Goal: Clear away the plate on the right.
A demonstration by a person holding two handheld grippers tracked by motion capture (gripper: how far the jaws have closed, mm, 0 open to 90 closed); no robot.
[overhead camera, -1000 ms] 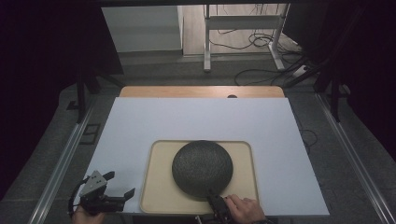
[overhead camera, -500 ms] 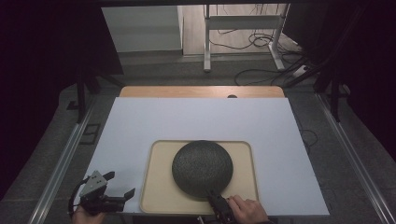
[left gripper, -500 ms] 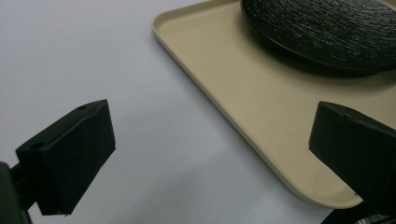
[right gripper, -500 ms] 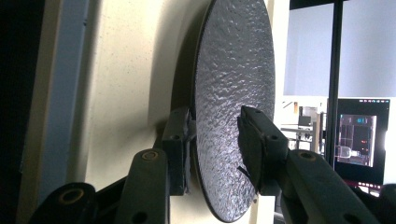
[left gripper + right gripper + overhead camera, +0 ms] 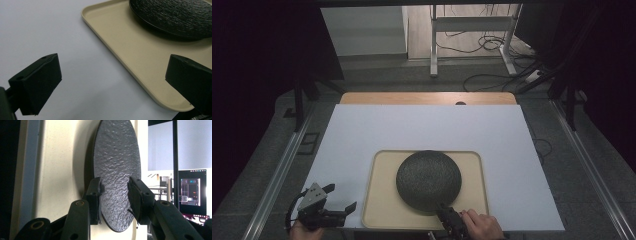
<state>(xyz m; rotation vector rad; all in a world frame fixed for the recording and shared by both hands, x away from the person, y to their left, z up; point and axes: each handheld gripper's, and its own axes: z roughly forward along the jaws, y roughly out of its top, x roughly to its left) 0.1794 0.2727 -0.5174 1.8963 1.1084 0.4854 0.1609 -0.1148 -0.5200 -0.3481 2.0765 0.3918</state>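
A dark, rough-textured round plate (image 5: 428, 182) lies upside down, domed side up, on a beige tray (image 5: 379, 205) at the near middle of the white counter (image 5: 422, 127). The right gripper (image 5: 451, 218) is at the plate's near rim; in the right gripper view its jaws straddle that rim (image 5: 113, 195), one under the edge and one over the top face, partly closed. Whether the pads actually press on the plate I cannot tell; a narrow gap seems to remain. The left gripper (image 5: 324, 212) sits on the counter left of the tray, its jaws wide apart with nothing between them; the tray's near left corner (image 5: 140, 72) lies just ahead of them.

The plate looks like stoneware or heavy melamine: stiff, fairly weighty, likely to chip if dropped. Its pebbled surface should give the pads good purchase. The thin rim is the only place to grip; held at one edge, the plate will want to sag and pivot, so a firm pinch well onto the rim seems wise.
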